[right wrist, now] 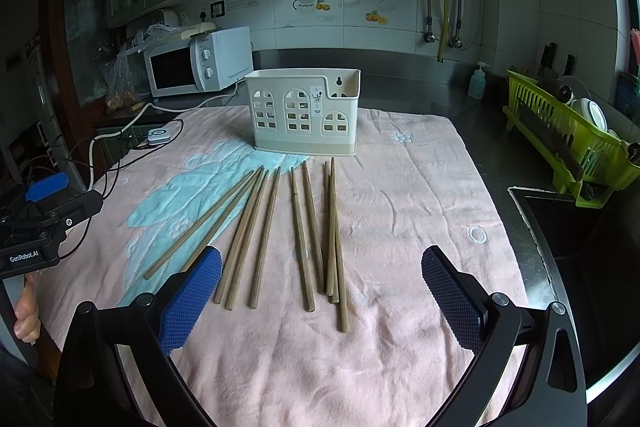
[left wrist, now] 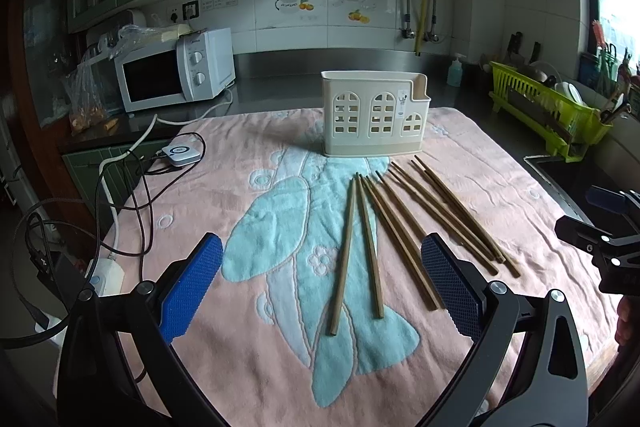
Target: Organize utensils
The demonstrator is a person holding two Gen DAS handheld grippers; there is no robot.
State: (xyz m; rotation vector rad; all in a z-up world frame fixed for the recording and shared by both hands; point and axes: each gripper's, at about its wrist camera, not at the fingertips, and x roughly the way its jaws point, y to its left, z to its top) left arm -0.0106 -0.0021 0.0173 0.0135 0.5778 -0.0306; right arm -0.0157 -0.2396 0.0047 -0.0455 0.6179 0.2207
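Note:
Several brown wooden chopsticks lie fanned out on a pink and blue towel. Behind them stands an upright cream utensil holder with window-shaped holes; nothing shows inside it. My left gripper hovers open above the near ends of the chopsticks, holding nothing. My right gripper is likewise open and holds nothing, over the near ends of the sticks. In the left wrist view the right gripper shows at the right edge; in the right wrist view the left gripper shows at the left edge.
A white microwave stands at the back left, with cables and a small white device beside the towel. At the right are a green dish rack and a sink. A soap bottle stands near the wall.

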